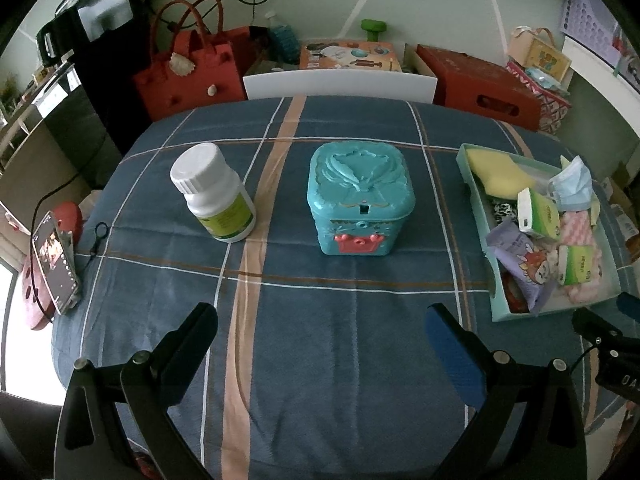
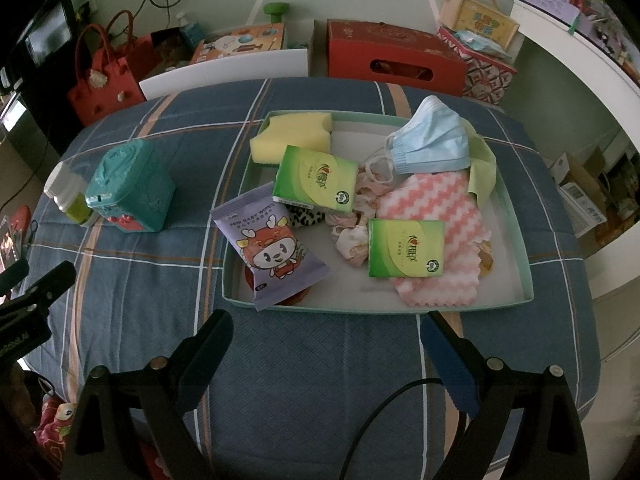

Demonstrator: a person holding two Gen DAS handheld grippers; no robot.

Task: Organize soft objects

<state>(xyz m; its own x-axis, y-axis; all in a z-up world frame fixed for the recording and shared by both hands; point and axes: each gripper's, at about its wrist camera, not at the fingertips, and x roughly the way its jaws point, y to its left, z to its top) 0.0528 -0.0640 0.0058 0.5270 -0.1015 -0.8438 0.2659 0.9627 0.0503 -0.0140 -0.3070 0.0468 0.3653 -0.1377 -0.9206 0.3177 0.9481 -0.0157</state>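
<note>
Both grippers hang above a table covered with a blue plaid cloth (image 1: 320, 340), and neither holds anything. The left gripper (image 1: 322, 326) has its jaws spread wide over bare cloth; the right gripper (image 2: 326, 334) is likewise wide apart, just short of the tray's near rim.

In the right wrist view the tray (image 2: 520, 272) fills the middle. Inside it, a yellow sponge (image 2: 292, 138) lies at 11 o'clock and a blue mask (image 2: 430, 140) at 1 o'clock, partly over a green cloth (image 2: 482, 172). A pink wavy cloth (image 2: 432, 208) spreads from the centre toward 5 o'clock. 2 green tissue packs rest on the pile: 1 (image 2: 316, 180) near the centre-left, tilted, the other (image 2: 406, 248) on the pink cloth. A purple wipes pack (image 2: 268, 248) leans across the tray's left rim at 8 o'clock, partly over something red. Small pale fabric pieces (image 2: 352, 244) sit between the packs.

In the left wrist view a teal box (image 1: 358, 200), lid shut, stands at 12 o'clock, with a white bottle (image 1: 214, 192) at 11 o'clock, apart from it. The tray lies at 3 o'clock. A phone (image 1: 54, 268) stands at the table's edge at 9 o'clock.
</note>
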